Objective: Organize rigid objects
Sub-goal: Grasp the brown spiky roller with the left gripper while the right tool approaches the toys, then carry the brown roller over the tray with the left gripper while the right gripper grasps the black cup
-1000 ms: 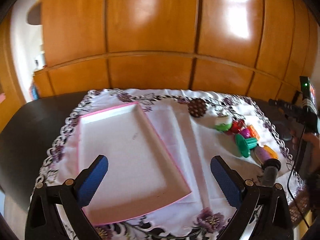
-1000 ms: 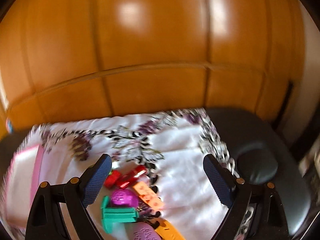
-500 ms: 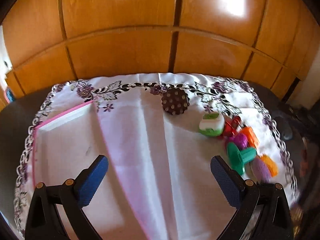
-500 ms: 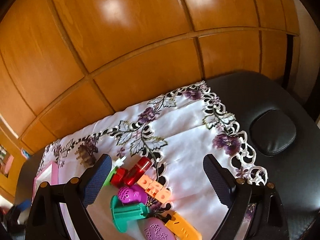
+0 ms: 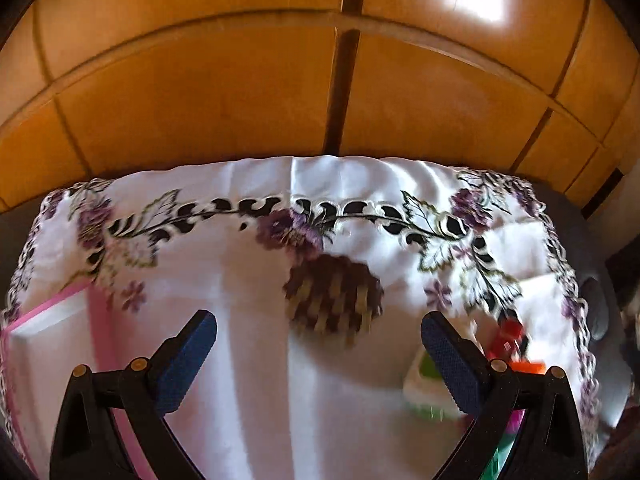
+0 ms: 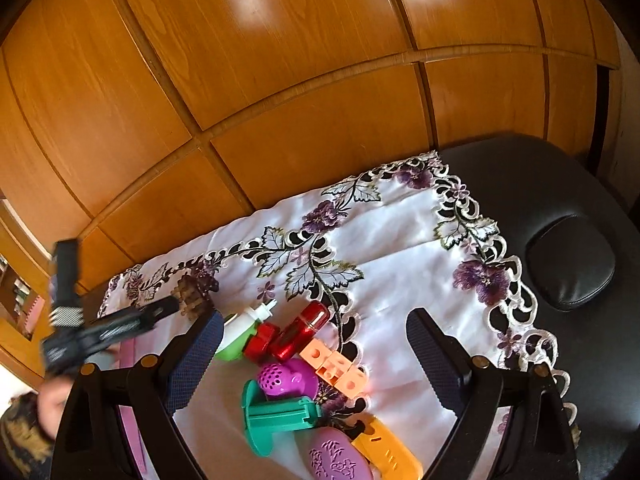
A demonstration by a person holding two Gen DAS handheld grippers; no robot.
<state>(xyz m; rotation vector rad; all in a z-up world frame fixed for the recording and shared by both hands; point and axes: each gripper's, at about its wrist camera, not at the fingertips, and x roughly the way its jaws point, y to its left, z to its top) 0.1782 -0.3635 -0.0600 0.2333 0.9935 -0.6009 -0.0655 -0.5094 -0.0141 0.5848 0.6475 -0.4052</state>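
Nearest, the right gripper (image 6: 312, 344) hangs with jaws spread wide, holding nothing, above a cluster of plastic toys on a white embroidered tablecloth (image 6: 400, 248): a purple patterned oval (image 6: 338, 460), an orange flat piece (image 6: 386, 448), a teal spool-shaped press (image 6: 276, 416) and a red glossy cylinder (image 6: 300, 332). To the left, the left gripper (image 5: 318, 354) is also wide open and empty. A shallow white tray with a pink rim (image 5: 48, 344) lies at the left; the part visible holds nothing. Farther off sits a brown studded ball (image 5: 332, 298).
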